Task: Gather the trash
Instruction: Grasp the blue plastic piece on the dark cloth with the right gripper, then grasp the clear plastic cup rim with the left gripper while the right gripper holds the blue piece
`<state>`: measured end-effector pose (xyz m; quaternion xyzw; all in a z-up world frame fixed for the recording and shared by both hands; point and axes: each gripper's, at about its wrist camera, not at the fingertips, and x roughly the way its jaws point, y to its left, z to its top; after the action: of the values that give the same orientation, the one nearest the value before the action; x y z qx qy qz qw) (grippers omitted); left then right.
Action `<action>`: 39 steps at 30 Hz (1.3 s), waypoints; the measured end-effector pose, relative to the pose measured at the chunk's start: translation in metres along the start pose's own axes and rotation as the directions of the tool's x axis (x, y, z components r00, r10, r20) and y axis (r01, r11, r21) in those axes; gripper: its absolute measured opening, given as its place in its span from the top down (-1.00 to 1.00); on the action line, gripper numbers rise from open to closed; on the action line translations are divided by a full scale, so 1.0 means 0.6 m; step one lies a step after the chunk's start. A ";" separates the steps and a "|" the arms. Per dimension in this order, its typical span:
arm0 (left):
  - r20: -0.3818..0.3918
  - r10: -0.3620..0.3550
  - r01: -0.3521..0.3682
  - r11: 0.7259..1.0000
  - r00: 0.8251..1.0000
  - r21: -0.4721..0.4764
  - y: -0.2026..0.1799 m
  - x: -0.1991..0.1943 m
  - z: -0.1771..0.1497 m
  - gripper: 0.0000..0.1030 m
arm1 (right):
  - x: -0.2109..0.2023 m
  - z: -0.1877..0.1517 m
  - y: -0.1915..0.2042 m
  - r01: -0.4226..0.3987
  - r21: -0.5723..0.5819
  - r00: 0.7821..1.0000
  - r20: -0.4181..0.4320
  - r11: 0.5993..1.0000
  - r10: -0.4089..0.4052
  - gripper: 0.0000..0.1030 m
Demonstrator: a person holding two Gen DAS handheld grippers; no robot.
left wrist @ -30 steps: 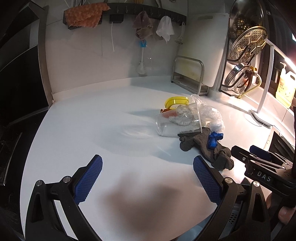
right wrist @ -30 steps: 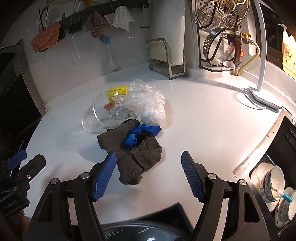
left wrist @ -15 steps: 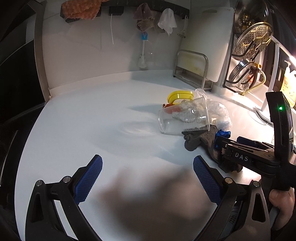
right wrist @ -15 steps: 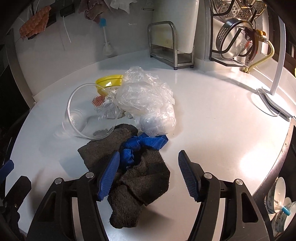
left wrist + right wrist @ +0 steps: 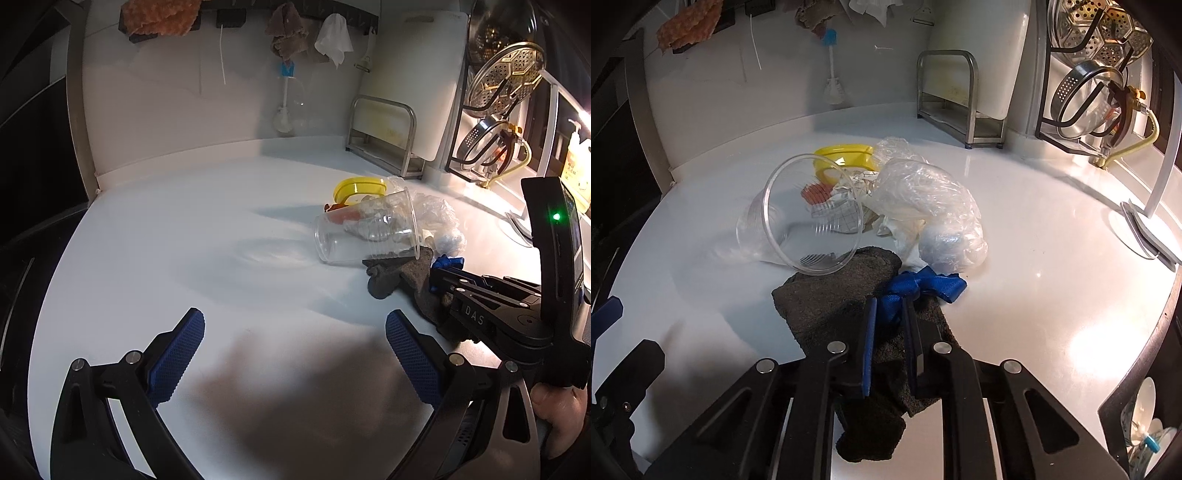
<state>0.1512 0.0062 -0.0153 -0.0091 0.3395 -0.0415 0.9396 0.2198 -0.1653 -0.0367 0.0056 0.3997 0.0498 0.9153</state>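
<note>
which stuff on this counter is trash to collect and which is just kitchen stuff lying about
Trash to collect:
- dark cloth with blue strap, between the closing jaws of the right hand-held gripper
- clear cup on its side
- plastic bag
- yellow lid

Just kitchen stuff:
- metal rack
- steamer basket
- bottle brush
- hanging rags

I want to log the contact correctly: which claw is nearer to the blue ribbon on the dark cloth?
Right. The right claw is closing on the blue ribbon, which sits between its pads on the dark cloth. The left claw hangs open over bare counter, well short of it.
</note>
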 end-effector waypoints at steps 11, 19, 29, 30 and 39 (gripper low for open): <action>0.006 -0.019 0.019 1.000 1.000 0.005 -0.025 0.000 0.018 -0.88 | -0.055 -0.011 -0.034 -0.041 0.035 0.997 0.073 0.999 0.038 0.88; 0.030 -0.050 0.050 0.999 0.998 -0.015 -0.061 0.016 0.053 -0.88 | -0.094 -0.042 -0.067 -0.028 0.071 0.993 0.117 0.997 0.020 0.88; 0.030 -0.002 0.003 0.999 1.000 -0.040 -0.101 0.076 0.102 -0.88 | -0.114 -0.063 -0.101 -0.061 0.127 0.987 0.153 0.990 0.041 0.88; 0.023 0.007 -0.006 0.999 1.000 -0.043 -0.103 0.085 0.105 -0.88 | -0.115 -0.064 -0.104 -0.066 0.132 0.987 0.156 0.989 0.045 0.88; -0.044 0.108 -0.109 0.994 0.993 -0.022 -0.118 0.138 0.115 -0.86 | -0.117 -0.073 -0.117 -0.090 0.153 0.984 0.164 0.984 0.065 0.88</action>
<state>0.2539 -0.0720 -0.0118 -0.0014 0.3600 0.0136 0.9329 0.1466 -0.2430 -0.0189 0.0986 0.3279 0.0526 0.9381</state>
